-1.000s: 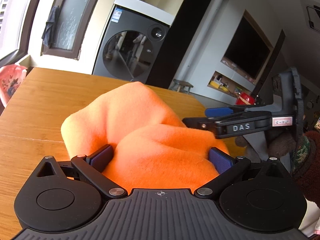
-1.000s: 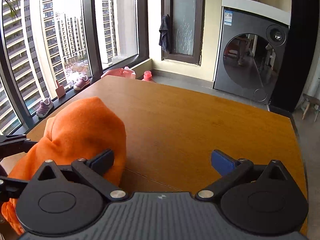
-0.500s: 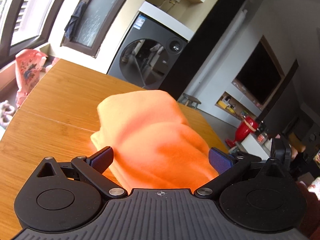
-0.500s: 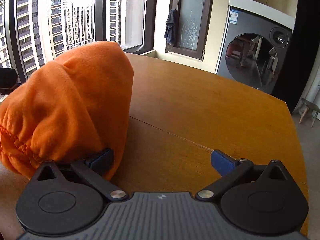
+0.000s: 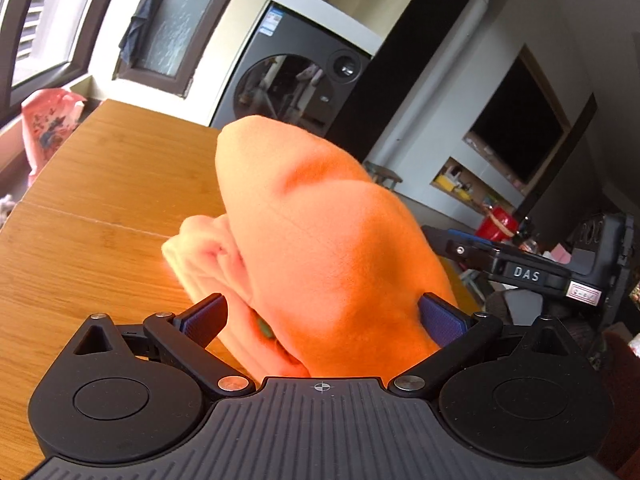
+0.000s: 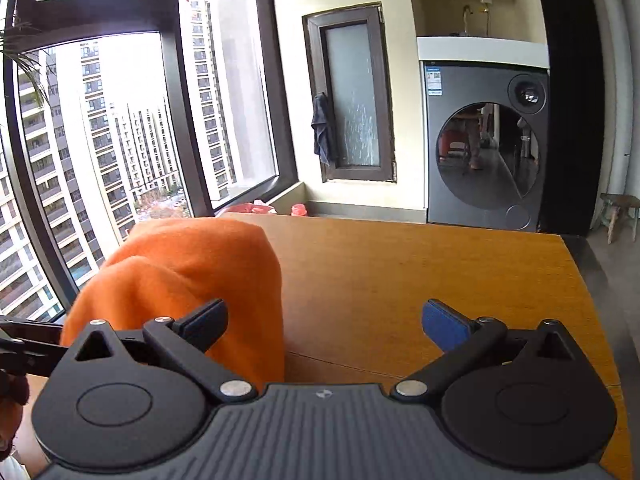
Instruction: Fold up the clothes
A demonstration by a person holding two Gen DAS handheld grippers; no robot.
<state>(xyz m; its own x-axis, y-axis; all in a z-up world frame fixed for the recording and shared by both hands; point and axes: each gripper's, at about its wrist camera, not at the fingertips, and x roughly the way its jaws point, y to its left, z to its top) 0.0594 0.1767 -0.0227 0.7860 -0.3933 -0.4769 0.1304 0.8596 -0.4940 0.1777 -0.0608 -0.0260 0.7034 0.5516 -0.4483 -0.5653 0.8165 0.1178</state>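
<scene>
A bulky orange fleece garment is bunched into a tall heap on the wooden table. My left gripper is open, its blue-padded fingers spread wide with the heap bulging between them. A paler folded edge of the cloth shows at its left side. In the right wrist view the garment sits at the left, behind the left finger. My right gripper is open over bare table, with nothing between its fingers. Its black body also shows at the right of the left wrist view, beside the heap.
A grey washing machine stands beyond the table's far edge. Tall windows run along the left. A pink bag sits by the sill and a small stool on the floor at right. The table's right half is bare wood.
The orange heap has been pushed up taller and narrower between my left fingers. My right gripper has drawn back from the cloth, which now looks smaller and further left.
</scene>
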